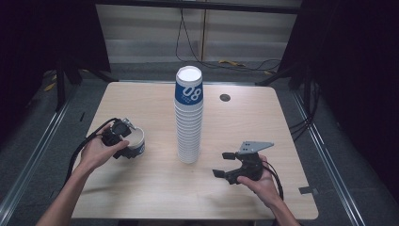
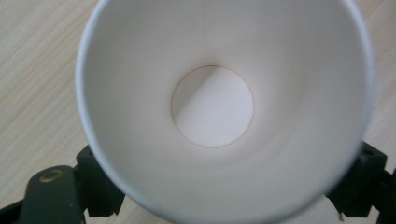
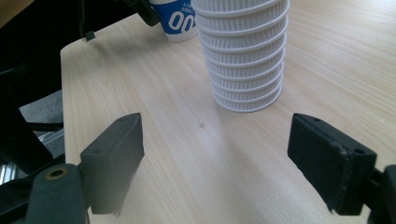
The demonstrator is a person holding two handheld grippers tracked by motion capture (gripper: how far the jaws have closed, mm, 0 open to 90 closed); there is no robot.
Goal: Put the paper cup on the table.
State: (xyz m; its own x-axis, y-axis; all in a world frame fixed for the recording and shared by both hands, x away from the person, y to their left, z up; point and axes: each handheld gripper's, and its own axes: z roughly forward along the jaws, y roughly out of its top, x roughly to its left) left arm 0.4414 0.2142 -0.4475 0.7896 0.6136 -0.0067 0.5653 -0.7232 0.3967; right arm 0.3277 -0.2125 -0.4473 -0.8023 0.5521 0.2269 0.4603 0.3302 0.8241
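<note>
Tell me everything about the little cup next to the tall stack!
The single cup looks like paper: white inside, with a blue band and white print outside. It stands upright and empty on the wooden table, apart from the tall stack of cups, to its left in the high view. The left gripper reaches it, its jaws on either side; the left gripper view looks straight into it.

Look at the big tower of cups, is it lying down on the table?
No, the tower of cups stands upright on the table, with its open top facing up.
</note>
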